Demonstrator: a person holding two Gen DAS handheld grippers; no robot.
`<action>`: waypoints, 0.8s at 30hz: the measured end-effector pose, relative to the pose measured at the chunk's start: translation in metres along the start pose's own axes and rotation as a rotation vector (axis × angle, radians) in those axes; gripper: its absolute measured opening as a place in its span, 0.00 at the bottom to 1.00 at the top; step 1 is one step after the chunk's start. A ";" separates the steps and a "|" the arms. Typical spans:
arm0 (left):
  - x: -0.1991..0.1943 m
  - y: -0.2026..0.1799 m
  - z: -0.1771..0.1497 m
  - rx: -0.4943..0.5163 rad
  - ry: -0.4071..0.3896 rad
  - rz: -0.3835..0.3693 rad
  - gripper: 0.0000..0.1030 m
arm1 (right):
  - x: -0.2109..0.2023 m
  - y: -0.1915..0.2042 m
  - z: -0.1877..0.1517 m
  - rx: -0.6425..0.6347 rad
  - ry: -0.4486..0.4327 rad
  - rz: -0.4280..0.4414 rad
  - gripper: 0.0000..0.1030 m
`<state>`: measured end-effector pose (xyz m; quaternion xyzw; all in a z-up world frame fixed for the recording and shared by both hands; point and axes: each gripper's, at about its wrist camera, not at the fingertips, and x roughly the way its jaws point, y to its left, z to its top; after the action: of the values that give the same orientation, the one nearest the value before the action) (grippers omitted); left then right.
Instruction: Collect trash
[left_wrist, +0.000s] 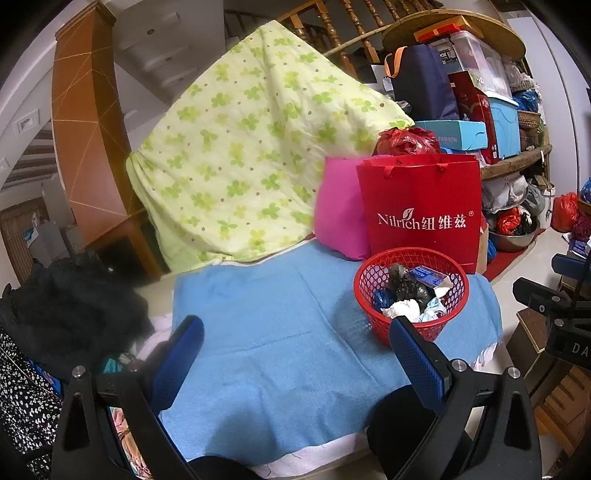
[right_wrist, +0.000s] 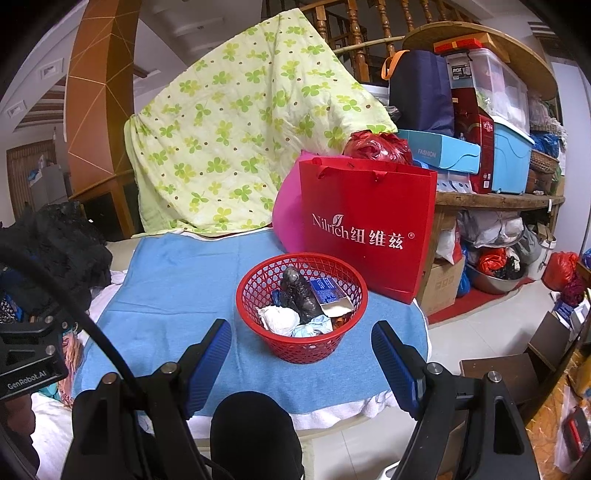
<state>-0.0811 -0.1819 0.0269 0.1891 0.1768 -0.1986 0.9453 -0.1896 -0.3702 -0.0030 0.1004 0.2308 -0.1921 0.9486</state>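
Note:
A red mesh basket (left_wrist: 380, 267) (right_wrist: 258, 280) stands on a blue cloth (left_wrist: 277, 332) (right_wrist: 177, 295). Inside lie crumpled white tissue (right_wrist: 279, 319), a dark crumpled bag (right_wrist: 299, 291), a blue and silver packet (right_wrist: 330, 293) and bluish scraps. My right gripper (right_wrist: 301, 330) hovers open just in front of the basket, whose near wall shows between the blue pads without touching them. My left gripper (left_wrist: 295, 326) is open over the bare cloth, left of the basket, with nothing between its fingers.
A red Nilrich paper bag (left_wrist: 421, 206) (right_wrist: 365, 225) and a pink bag (left_wrist: 340, 210) stand right behind the basket. A green floral quilt (left_wrist: 240, 147) rises at the back. Dark clothing (left_wrist: 74, 314) lies left. Shelves of boxes (right_wrist: 498, 147) stand to the right, with tiled floor below.

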 end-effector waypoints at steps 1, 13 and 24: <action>0.000 0.000 0.000 -0.001 0.001 0.000 0.97 | 0.000 0.000 0.000 0.000 0.000 0.000 0.79; 0.005 0.000 -0.003 0.000 0.009 -0.005 0.97 | 0.005 0.000 -0.002 -0.004 0.004 -0.009 0.79; 0.017 -0.007 -0.001 0.008 0.021 -0.022 0.97 | 0.016 -0.002 0.001 -0.013 0.011 -0.024 0.79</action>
<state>-0.0697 -0.1927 0.0171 0.1932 0.1879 -0.2080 0.9403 -0.1764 -0.3774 -0.0097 0.0927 0.2385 -0.2014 0.9455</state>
